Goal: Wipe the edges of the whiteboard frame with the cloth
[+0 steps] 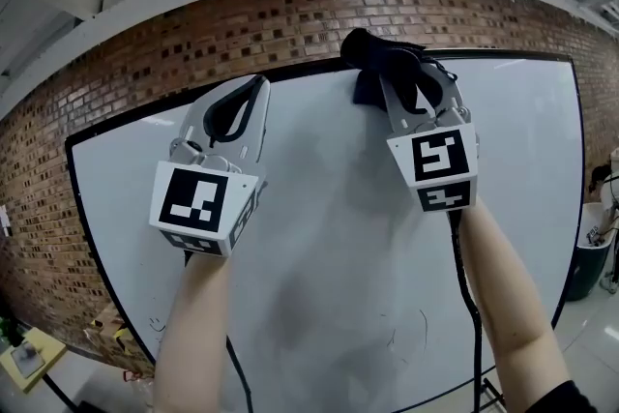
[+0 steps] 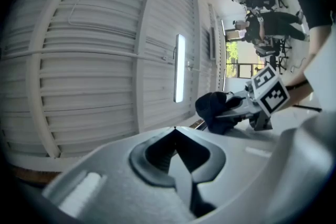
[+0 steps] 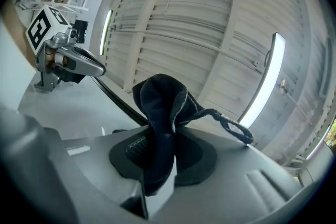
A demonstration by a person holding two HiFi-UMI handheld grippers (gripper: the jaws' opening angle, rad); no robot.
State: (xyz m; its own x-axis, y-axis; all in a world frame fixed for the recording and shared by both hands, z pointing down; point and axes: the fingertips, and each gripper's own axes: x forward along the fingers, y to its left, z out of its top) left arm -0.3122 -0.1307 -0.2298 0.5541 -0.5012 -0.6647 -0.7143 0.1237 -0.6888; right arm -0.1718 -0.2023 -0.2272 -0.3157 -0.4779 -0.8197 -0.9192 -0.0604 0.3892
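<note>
A whiteboard (image 1: 338, 256) with a thin black frame (image 1: 290, 70) stands against a brick wall. My right gripper (image 1: 379, 63) is shut on a dark cloth (image 1: 372, 53), which presses against the frame's top edge near the middle. In the right gripper view the cloth (image 3: 160, 113) bulges up between the jaws, a frayed strand trailing right, with the frame (image 3: 118, 102) running beneath it. My left gripper (image 1: 259, 84) is shut and holds nothing, its tips just below the top frame, left of the cloth. The left gripper view shows the cloth (image 2: 215, 108) and the right gripper (image 2: 233, 107) beyond.
Brick wall (image 1: 145, 53) rises behind the board, with a white ribbed ceiling (image 2: 94, 34) and strip lights (image 2: 179, 68) above. A black cable (image 1: 471, 295) hangs along my right forearm. A bin (image 1: 585, 266) stands at the right; clutter (image 1: 29, 358) lies at lower left.
</note>
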